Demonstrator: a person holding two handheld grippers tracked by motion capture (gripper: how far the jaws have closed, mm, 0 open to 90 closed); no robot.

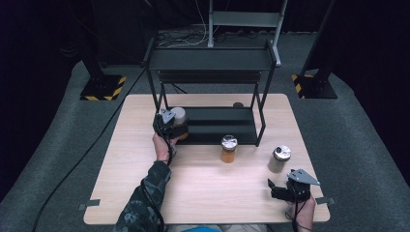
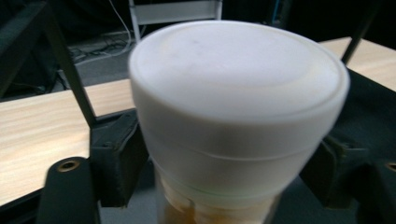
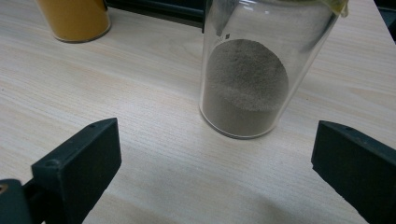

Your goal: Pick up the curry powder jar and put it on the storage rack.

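- At ten o'clock on the surface (image 1: 145, 193), a white-lidded jar (image 2: 238, 107) is flanked by the part-open left tongs (image 1: 175, 126) at the shelf (image 1: 217, 126).
- At five o'clock, the right tongs (image 3: 215, 154) are held wide open and empty, facing the grey-powder jar (image 3: 245, 88).

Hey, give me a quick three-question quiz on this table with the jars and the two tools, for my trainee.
1. Which tool has the white-lidded jar between its jaws?
2. The right tool is: A) shut on the grey-powder jar; B) open, short of that jar; C) holding the orange jar.
3. True or false: three jars stand on the bare table in front of the rack.

Key: 1 the left tool; 2 B; 3 false, two.
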